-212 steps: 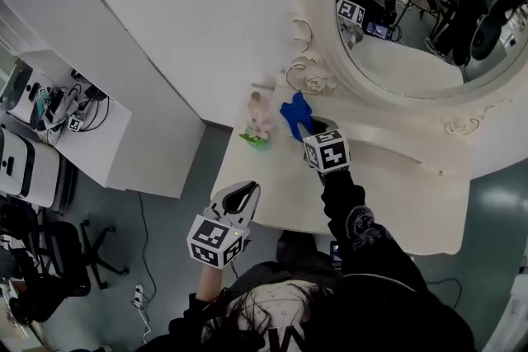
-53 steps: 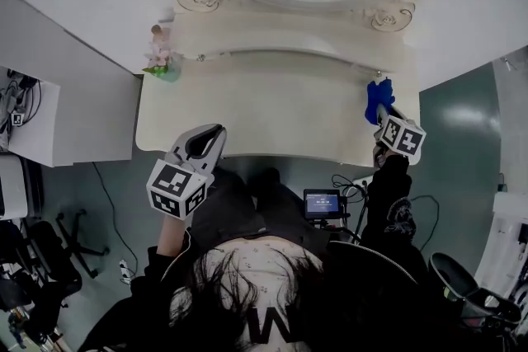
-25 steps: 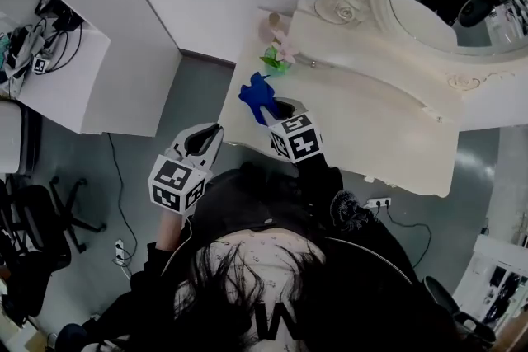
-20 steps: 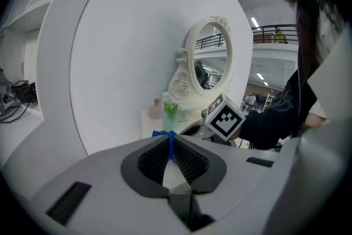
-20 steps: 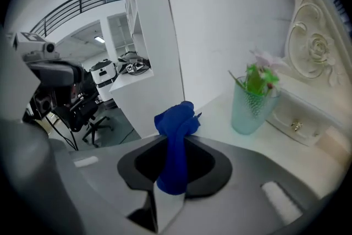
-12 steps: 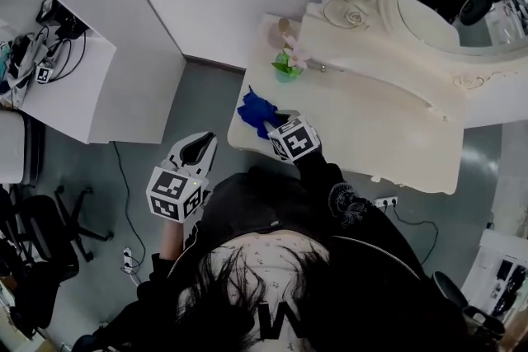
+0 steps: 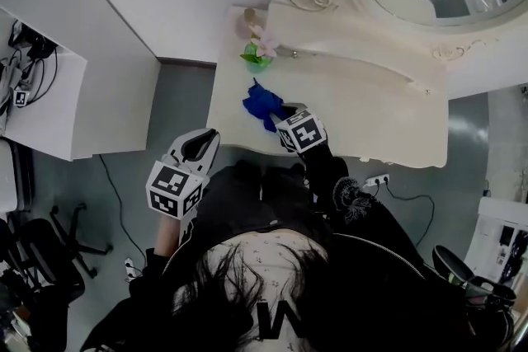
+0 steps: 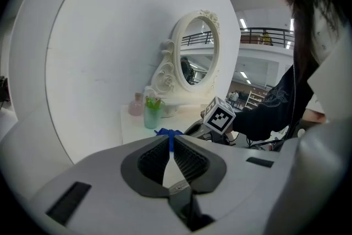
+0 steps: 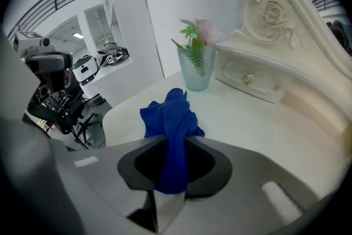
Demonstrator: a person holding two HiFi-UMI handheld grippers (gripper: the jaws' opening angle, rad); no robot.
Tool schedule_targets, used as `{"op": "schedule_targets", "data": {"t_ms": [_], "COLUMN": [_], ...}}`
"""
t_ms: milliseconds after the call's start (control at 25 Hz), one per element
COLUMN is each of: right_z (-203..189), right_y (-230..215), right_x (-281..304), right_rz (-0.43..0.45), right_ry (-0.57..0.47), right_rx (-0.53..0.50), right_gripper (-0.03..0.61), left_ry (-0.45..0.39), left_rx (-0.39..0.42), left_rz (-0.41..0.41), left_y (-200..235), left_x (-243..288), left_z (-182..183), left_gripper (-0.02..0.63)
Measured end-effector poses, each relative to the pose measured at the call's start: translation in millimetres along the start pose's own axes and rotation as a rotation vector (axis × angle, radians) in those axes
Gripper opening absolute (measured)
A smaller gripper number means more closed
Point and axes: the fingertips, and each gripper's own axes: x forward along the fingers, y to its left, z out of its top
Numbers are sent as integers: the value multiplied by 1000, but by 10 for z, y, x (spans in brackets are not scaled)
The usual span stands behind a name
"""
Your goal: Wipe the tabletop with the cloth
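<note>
Cloth [image 7: 262,102] farther inboard, long axis toward vase [image 7: 256,58]

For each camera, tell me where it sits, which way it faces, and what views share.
Head view: on the person's head, facing steeply down at the dressing table; shows hair, dark sleeve, left gripper, right gripper.
Left gripper view: on the left gripper, jaws shut, facing the mirror from off the table's corner.
Right gripper view: on the right gripper, jaws clamping the blue cloth, facing the vase.
Shared: all show blue cloth and vase.
</note>
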Motion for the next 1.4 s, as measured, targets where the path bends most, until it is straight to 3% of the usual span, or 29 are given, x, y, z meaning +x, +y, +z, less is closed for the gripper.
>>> {"op": "schedule_targets", "data": {"t_ms": [160,640,1160,1400], "right_z": [-209,-942,-2070,-2755], "right_y": [-370,-1580,-3052,-3823], "right_x": [-211,-932,-2006,-2613], "right_rz": [-56,-149,-180,-258], "right_ry": [-3,-34,-118,-139], "right_rx": [61,212,329,405], "right_gripper": [89,89,89,89], "left_ry": [39,59,139,140], "left_rx": [25,82,108,135], "left_rz": [-57,-86,-159,-205], "left_y": [-194,-895,-2513,-3249], "left_x": [178,968,2315,2845], "left_z": [-38,326,404,508], "left_gripper": [2,2,2,2]}}
